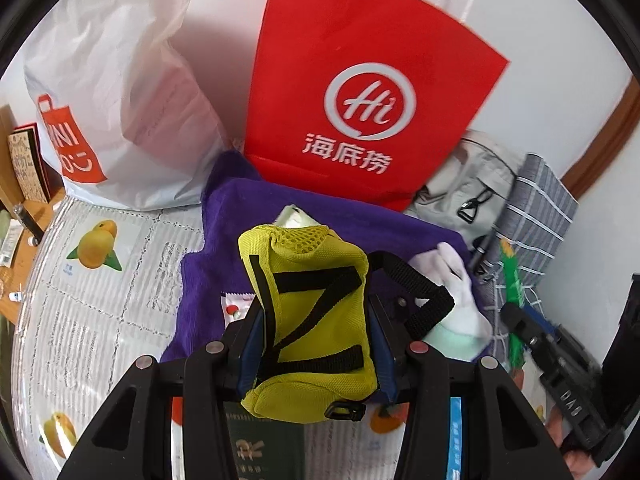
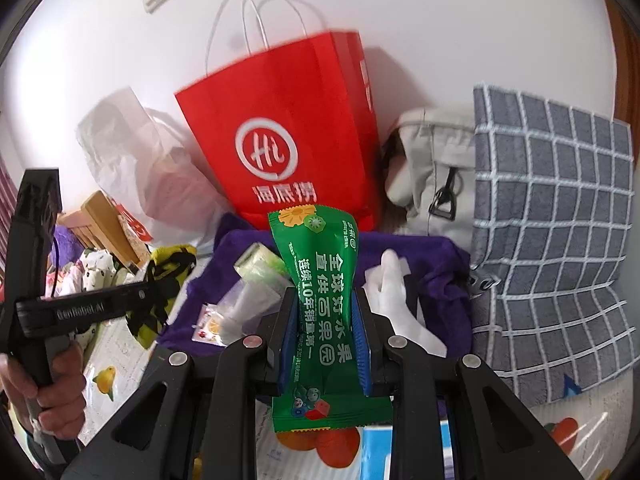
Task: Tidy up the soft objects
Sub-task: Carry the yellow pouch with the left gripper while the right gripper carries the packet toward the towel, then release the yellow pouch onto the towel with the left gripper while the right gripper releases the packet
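My left gripper [image 1: 316,332] is shut on a yellow pouch [image 1: 312,312] with black straps and holds it above a purple towel [image 1: 224,264]. My right gripper [image 2: 326,332] is shut on a green snack packet [image 2: 324,308] held upright over the same purple towel [image 2: 424,256]. On the towel lie a white sock [image 2: 396,300], a clear plastic wrapper [image 2: 244,304] and a small candy sachet [image 2: 206,326]. The left gripper with the yellow pouch [image 2: 168,280] also shows at the left of the right wrist view.
A red paper bag [image 1: 360,92] stands against the wall behind the towel. A white plastic bag [image 1: 120,100] is to its left, a beige bag [image 2: 436,168] and a grey checked cloth [image 2: 552,232] to its right. A fruit-print mat [image 1: 92,264] covers the surface.
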Demonstrator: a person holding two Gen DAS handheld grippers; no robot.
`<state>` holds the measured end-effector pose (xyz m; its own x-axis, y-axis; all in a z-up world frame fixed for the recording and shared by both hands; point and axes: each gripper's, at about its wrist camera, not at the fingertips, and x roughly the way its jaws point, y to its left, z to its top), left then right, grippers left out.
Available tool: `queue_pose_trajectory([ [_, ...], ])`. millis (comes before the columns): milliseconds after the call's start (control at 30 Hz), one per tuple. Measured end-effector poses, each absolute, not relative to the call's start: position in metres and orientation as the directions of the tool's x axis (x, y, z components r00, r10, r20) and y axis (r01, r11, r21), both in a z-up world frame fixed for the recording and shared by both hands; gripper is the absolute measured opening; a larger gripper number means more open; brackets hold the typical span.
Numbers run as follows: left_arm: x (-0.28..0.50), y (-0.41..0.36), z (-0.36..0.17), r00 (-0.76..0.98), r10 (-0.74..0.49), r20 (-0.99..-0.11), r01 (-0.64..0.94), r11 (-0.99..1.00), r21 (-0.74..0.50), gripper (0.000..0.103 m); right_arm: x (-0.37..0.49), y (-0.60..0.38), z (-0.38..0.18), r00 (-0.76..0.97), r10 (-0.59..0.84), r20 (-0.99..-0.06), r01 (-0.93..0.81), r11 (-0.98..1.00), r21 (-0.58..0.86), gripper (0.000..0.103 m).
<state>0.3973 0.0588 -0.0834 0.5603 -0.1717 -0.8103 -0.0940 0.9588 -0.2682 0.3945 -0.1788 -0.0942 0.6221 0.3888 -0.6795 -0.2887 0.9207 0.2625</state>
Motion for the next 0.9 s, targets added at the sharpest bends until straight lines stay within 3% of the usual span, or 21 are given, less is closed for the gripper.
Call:
queue_pose_trajectory([
  [567,0.441,0.064,-0.136,0.457,-0.2,-0.867,-0.11,0.954,-0.278,0.045,0.442,-0.166,-0.178,0.472,0.354,-0.807,-0.23,0.933,0.275,0.026],
  [900,0.448,0.065,-0.149,0.437,-0.223,-0.871,-0.127,0.944,-0.305,0.047,0.445,-0.163,-0.191,0.466,0.355,-0.81,-0.221,0.934,0.283,0.026],
])
